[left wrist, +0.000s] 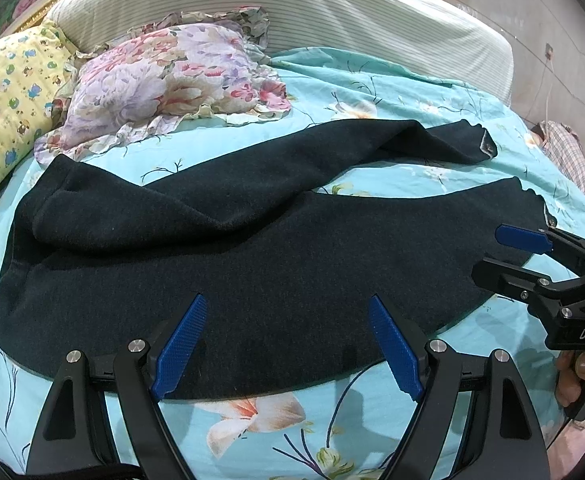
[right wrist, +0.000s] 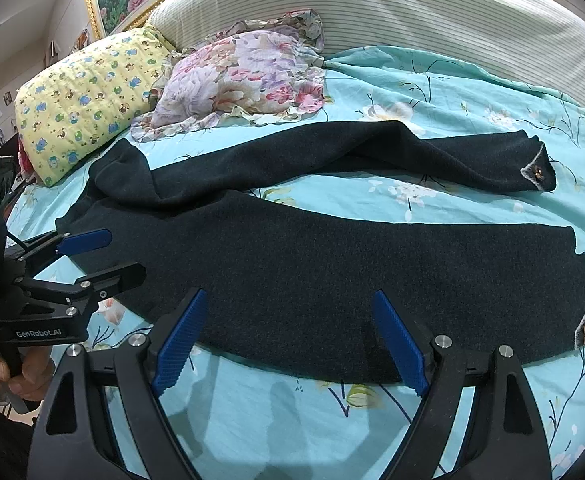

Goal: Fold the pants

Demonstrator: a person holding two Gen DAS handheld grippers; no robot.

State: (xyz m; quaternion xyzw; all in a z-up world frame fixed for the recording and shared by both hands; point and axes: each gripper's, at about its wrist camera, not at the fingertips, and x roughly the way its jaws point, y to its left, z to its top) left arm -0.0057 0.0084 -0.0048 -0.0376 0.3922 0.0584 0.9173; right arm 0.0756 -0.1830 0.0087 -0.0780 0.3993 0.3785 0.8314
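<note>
Left wrist view: the dark pants [left wrist: 252, 248] are seen spread flat on a turquoise flowered bedsheet [left wrist: 372, 420], waist to the left, both legs running right. The fabric appears dark navy to black and fuzzy in texture. The far leg is creased and partly folded along its length; the near leg lies smooth. The two legs are split apart toward the cuffs. The left gripper [left wrist: 288, 344] is held over the near edge of the near leg, jaws wide apart, nothing between them. The right gripper [left wrist: 504, 252] is seen at the right near the near cuff, jaws apart, gripping nothing.

Right wrist view: small flower trims and pale piping are noted at both cuffs of the pants [right wrist: 332, 264]. The right gripper [right wrist: 292, 340] is positioned over the near leg's lower edge, jaws apart. The left gripper [right wrist: 108, 256] is seen beside the waist end, jaws apart. A floral pillow [right wrist: 244, 76] and a yellow pillow [right wrist: 88, 100] lie behind the pants.
</note>
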